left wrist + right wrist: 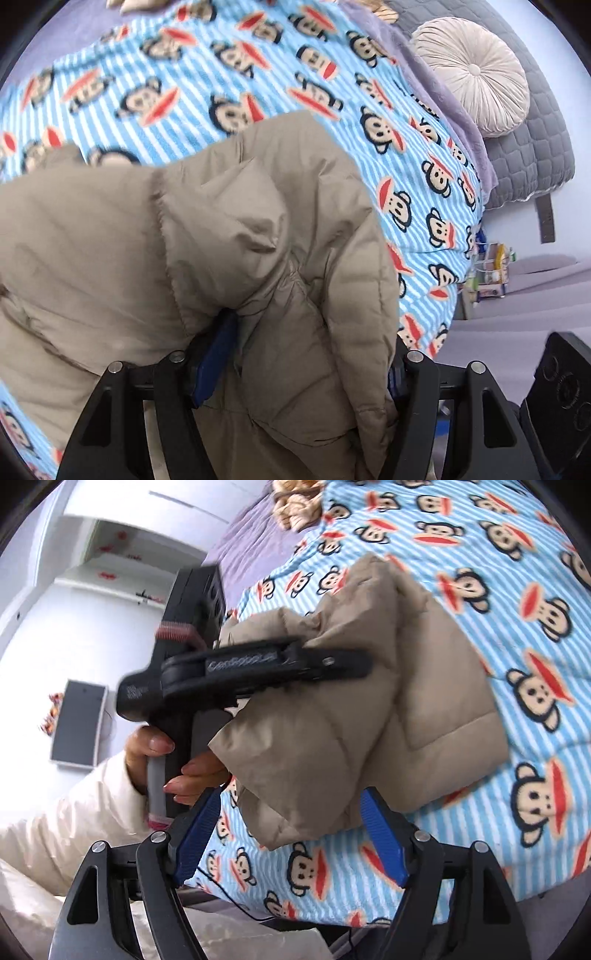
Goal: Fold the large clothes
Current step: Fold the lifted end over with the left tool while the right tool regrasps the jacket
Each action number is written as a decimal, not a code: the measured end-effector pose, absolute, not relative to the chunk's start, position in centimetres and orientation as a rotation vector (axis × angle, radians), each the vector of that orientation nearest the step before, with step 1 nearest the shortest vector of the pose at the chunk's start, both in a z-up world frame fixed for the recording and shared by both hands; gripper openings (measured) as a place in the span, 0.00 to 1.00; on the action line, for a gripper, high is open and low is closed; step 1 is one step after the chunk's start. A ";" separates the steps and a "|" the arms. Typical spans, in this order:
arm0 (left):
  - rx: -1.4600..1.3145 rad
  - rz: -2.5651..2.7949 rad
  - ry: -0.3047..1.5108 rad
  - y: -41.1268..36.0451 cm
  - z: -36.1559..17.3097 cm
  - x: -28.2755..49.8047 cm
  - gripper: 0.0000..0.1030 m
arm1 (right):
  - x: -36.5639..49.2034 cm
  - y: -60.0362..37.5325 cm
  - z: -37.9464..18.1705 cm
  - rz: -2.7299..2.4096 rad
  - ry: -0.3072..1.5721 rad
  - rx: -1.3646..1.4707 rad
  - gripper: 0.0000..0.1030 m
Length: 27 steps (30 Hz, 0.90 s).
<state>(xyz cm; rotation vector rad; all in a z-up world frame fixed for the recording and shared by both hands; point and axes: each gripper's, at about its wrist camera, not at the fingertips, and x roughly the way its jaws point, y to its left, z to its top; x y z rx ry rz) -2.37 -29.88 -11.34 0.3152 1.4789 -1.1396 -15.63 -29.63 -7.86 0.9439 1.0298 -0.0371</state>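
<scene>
Taking the tan padded jacket (229,266) as reference: in the left wrist view the left gripper (295,373) has its blue-padded fingers (216,363) on either side of a thick fold of the jacket, which fills the gap between them and drapes over the linkage, so it is pinching the jacket. In the right wrist view the right gripper (291,834) sits just below the jacket's lower edge, its blue fingers (382,840) spread wide, the hem hanging between them with no pad pressed to it. Left of the jacket in that view, the person's left hand (162,757), thumb uppermost and fingers curled round the grip, holds the left gripper's handle upright; a cream sleeve (74,812) covers the forearm. The left gripper's body reaches sideways into the bunched jacket. The jacket is raised and crumpled above the blue striped monkey-print blanket (229,66) that covers the bed beneath and beyond it. Beyond the jacket to the right, a round cream cushion (476,77) rests on a grey quilted cover (535,147)
</scene>
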 end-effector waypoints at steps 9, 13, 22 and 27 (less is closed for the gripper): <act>0.393 -0.743 1.062 -21.9 -6.8 3.5 0.65 | -14.7 -29.5 -9.3 -0.295 1.101 0.754 0.12; 0.354 -0.685 1.129 -22.3 -10.3 5.9 0.65 | -16.8 -30.4 -10.6 -0.330 1.099 0.819 0.12; 0.453 -0.737 1.080 -31.3 -13.8 2.3 0.66 | -20.6 -33.6 -14.8 -0.441 1.084 0.972 0.12; 0.495 -0.734 1.078 -33.0 -14.8 1.3 0.66 | -22.6 -35.7 -17.5 -0.457 1.090 1.040 0.14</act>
